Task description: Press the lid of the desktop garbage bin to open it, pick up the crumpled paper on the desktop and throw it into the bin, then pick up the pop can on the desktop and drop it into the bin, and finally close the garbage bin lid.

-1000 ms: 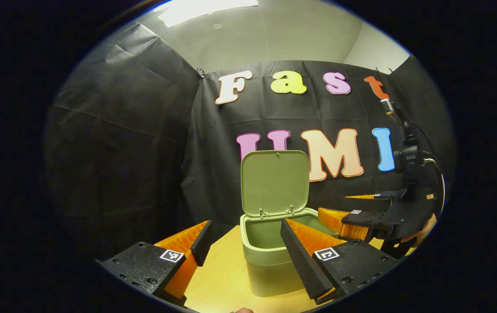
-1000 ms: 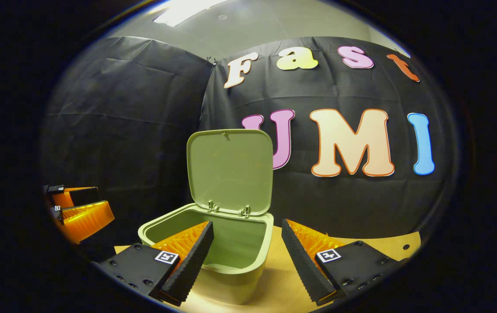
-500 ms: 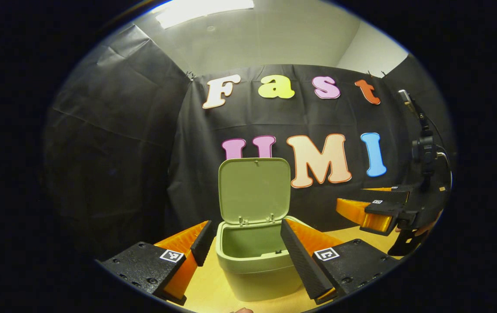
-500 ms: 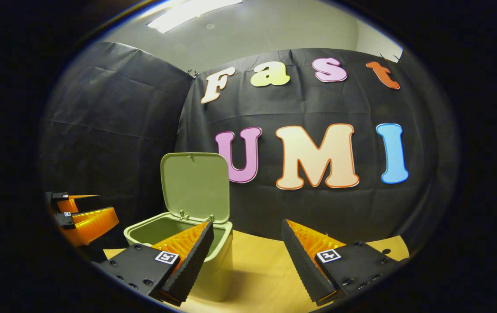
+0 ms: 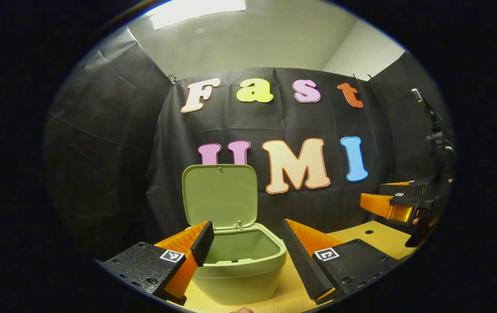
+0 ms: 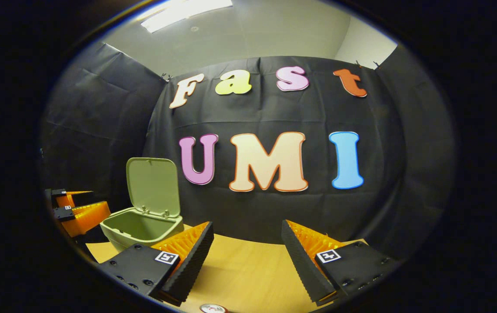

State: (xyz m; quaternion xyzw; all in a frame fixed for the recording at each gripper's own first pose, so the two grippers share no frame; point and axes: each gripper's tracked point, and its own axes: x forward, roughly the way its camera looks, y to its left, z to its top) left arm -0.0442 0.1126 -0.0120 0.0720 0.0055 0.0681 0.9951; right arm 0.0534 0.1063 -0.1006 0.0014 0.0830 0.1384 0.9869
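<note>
Standing open at nine o'clock in the right gripper view, the bin (image 6: 140, 226) has its lid (image 6: 152, 186) upright. Both the left gripper (image 5: 244, 243) and right gripper (image 6: 246, 248) are spread and empty. Fetching paper or can seems next; a round object (image 6: 213, 308) at six o'clock may be the can.

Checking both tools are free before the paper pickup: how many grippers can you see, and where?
2. The left gripper hangs open in front of the open bin; the right gripper is open over the bare desktop, right of the bin.
</note>
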